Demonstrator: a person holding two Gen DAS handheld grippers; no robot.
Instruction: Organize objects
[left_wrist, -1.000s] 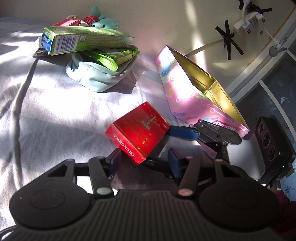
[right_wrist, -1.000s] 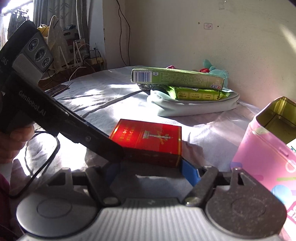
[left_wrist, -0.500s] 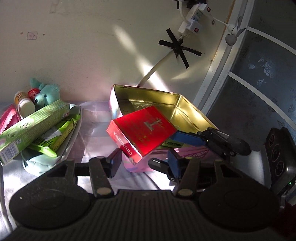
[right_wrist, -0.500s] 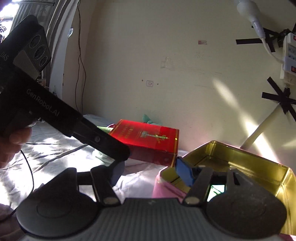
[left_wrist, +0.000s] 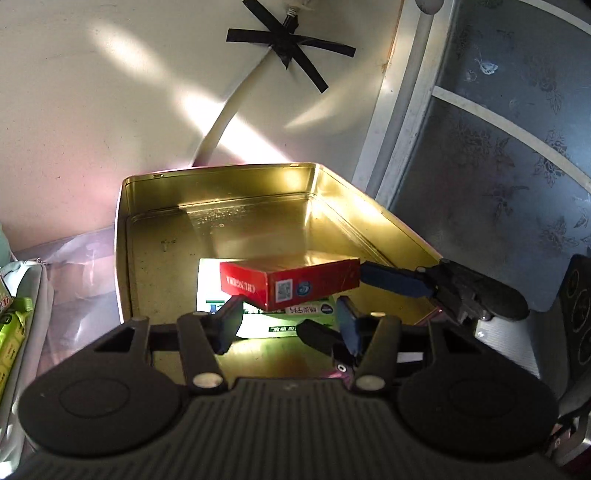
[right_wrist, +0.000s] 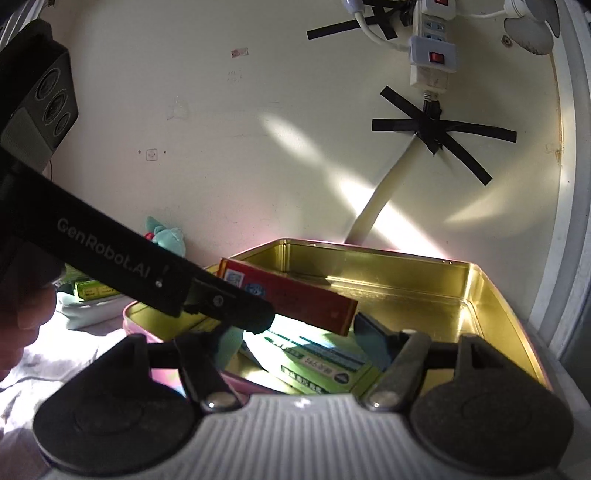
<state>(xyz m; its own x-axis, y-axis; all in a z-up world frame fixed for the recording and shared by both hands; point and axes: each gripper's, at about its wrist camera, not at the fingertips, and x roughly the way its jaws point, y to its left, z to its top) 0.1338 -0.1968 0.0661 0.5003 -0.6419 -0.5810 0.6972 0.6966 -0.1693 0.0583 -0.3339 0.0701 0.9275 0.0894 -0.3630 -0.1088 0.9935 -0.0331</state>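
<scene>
I am at the placing step: both grippers carry the flat red cardboard carton (left_wrist: 291, 282) over the open gold-lined metal tin with pink outside (left_wrist: 373, 236). Nearest me, the left gripper (left_wrist: 288, 321) has its jaws clenched on the carton's near corner. The right gripper (right_wrist: 299, 341) reaches in from the side; its jaws have just been opening, with the carton's end between them, though I cannot tell whether the pads still touch. The carton hangs tilted just above a green-and-white box (right_wrist: 314, 363) already lying on the tin's floor. Next, I judge, it needs lowering flat and releasing without tipping. Beyond, a teal plush toy (right_wrist: 166, 238) sits against the wall. Glare washes out the box's print, and the carton hides part of it.
</scene>
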